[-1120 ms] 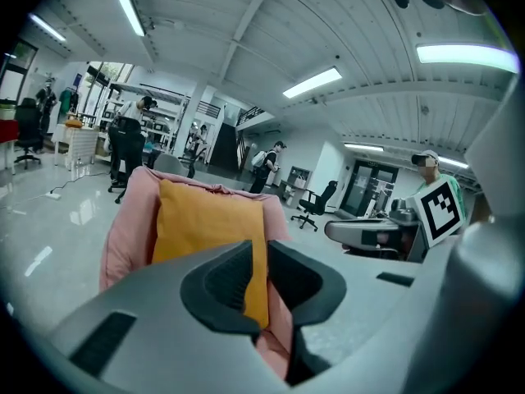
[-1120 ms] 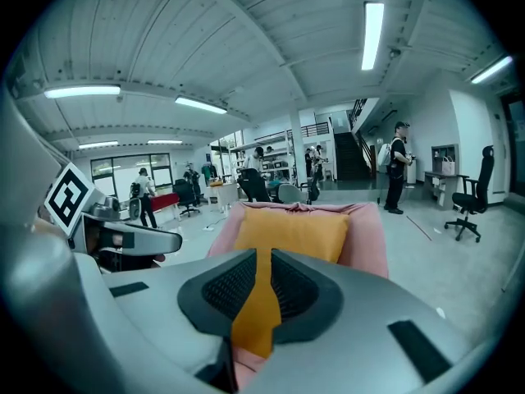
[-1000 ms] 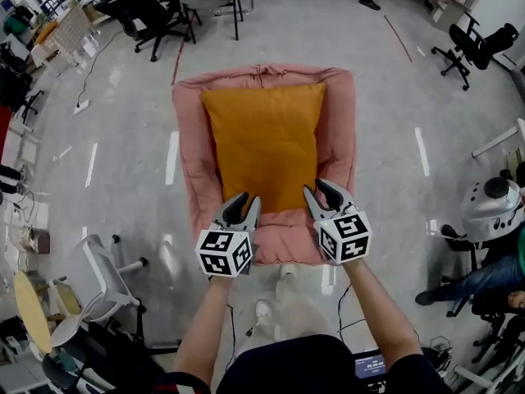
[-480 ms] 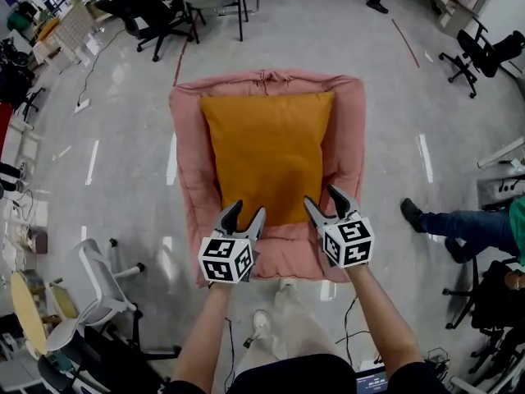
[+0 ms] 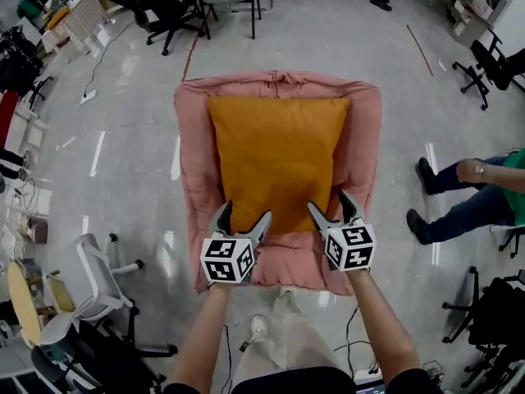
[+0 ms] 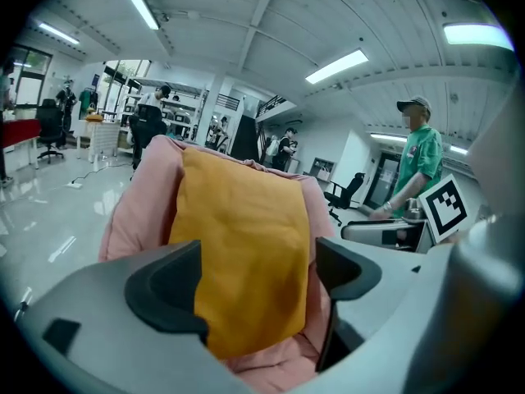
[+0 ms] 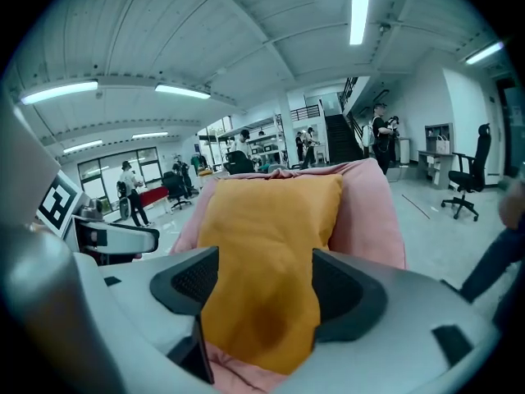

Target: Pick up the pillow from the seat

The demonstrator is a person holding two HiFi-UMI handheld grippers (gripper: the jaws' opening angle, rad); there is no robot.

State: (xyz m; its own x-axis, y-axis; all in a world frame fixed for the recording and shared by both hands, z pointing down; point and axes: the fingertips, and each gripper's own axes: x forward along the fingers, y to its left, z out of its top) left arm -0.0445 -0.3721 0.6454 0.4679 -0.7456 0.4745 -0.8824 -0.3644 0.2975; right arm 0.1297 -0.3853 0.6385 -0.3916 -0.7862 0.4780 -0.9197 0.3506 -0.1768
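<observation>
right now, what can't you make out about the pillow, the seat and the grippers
- Pillow underside: head view, hidden by its own top.
- Seat base: head view, covered by its pink padding.
- Pillow's near corners: both gripper views, partly behind the fingers.
- Contact: left gripper and right gripper have just been opening, with the pillow's near end between the fingers; touching or not is unclear.

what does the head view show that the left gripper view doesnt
Head view only: the left gripper and right gripper side by side, the person's forearms, and the whole outline of the seat.

Left gripper view only: the ceiling lights and the inner pads of the left jaws.

Both: the orange pillow lying on the pink seat. Both grippers' jaws have just been opening. The pillow's near edge sits between each pair, not pressed.
</observation>
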